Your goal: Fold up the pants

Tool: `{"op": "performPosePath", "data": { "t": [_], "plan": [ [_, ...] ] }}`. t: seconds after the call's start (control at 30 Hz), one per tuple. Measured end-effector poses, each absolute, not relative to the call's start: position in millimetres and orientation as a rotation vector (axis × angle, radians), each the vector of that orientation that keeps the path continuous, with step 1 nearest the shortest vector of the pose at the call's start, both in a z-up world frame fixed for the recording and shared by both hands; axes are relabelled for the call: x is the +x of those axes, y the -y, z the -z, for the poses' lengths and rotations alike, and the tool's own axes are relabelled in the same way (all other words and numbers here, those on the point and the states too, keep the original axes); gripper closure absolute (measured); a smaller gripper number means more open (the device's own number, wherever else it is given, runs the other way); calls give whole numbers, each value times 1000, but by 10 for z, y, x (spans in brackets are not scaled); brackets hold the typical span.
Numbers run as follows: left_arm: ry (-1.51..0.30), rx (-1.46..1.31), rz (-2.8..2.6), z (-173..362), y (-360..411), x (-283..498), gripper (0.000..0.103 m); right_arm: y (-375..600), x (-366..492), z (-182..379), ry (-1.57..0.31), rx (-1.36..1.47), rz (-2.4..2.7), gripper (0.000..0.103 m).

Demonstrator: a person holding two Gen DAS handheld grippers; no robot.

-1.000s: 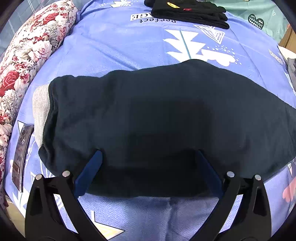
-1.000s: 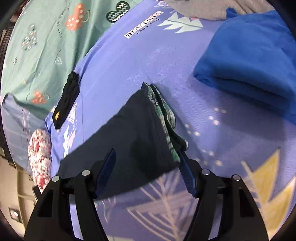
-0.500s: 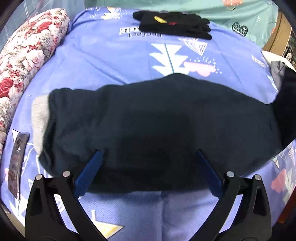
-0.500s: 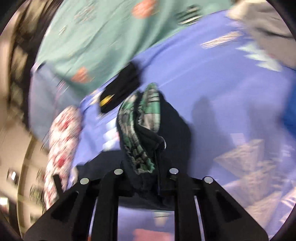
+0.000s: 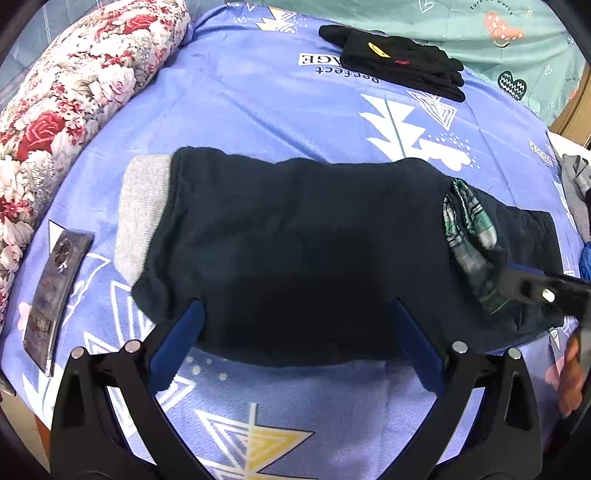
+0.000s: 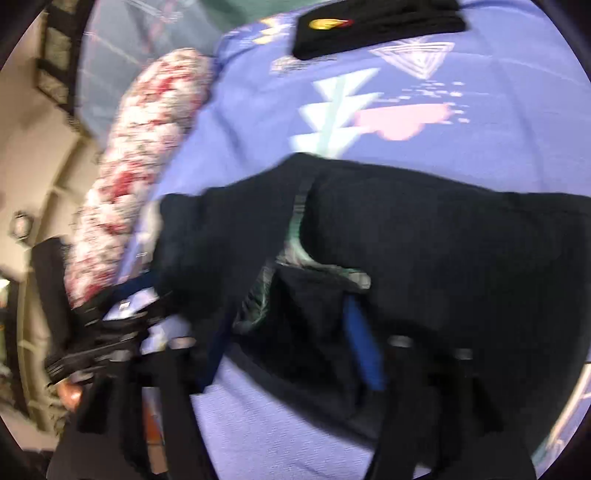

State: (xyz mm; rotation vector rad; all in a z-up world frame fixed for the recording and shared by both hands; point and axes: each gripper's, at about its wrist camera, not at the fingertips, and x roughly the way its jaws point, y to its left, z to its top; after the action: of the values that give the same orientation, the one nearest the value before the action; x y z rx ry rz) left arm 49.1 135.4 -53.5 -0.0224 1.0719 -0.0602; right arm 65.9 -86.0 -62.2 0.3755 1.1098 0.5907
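Dark navy pants [image 5: 295,240] lie across the blue bedsheet [image 5: 258,110], with a grey cuff [image 5: 142,214] at the left end. Their waistband end with green plaid lining [image 5: 469,229] is folded over at the right. My left gripper [image 5: 295,332] is open, its blue fingers [image 5: 177,336] straddling the near edge of the pants. My right gripper [image 6: 291,332] shows in its own blurred view with the waistband fabric [image 6: 306,314] between its fingers; it also shows in the left wrist view [image 5: 532,288] at the plaid end. Whether it still pinches the cloth is unclear.
A floral pillow [image 5: 74,92] lies along the left. A phone [image 5: 55,291] lies on the sheet left of the pants. A folded black garment [image 5: 399,62] sits at the far side. Grey clothing [image 5: 576,192] is at the right edge, a teal sheet [image 5: 498,33] beyond.
My right gripper carried the waistband end up and over to the left, laying it onto the pants. Its fingers stand wider apart than half a second ago. My left gripper stayed open at the near edge.
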Motion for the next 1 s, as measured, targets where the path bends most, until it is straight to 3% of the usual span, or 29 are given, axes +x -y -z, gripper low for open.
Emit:
{"op": "performPosePath", "data": {
  "t": [0.17, 0.23, 0.3, 0.37, 0.53, 0.6, 0.7, 0.83, 1.0],
  "plan": [
    [-1053, 6, 101, 438, -1148, 558, 2, 1374, 512, 350, -1018, 540, -714, 39],
    [-1039, 19, 115, 389, -1044, 582, 2, 1741, 453, 233, -935, 489, -566, 46],
    [-1033, 30, 143, 349, -891, 629, 2, 2059, 468, 262, -926, 479, -449, 73],
    [-1028, 39, 165, 316, -729, 674, 2, 2199, 496, 330, -936, 459, -376, 82],
    [-972, 42, 232, 151, -309, 750, 2, 2214, 612, 492, -957, 382, -327, 85],
    [-972, 55, 252, 132, -163, 785, 2, 2263, 684, 542, -947, 283, -158, 99],
    [-993, 85, 270, 179, 4, 807, 2, 2304, 634, 508, -920, 319, -177, 92],
    [-1051, 103, 284, 334, 70, 806, 2, 2278, 363, 443, -945, 382, -379, 92],
    [-1106, 155, 260, 571, -19, 743, 2, 2091, 64, 674, -1055, 251, -440, 85]
  ]
}}
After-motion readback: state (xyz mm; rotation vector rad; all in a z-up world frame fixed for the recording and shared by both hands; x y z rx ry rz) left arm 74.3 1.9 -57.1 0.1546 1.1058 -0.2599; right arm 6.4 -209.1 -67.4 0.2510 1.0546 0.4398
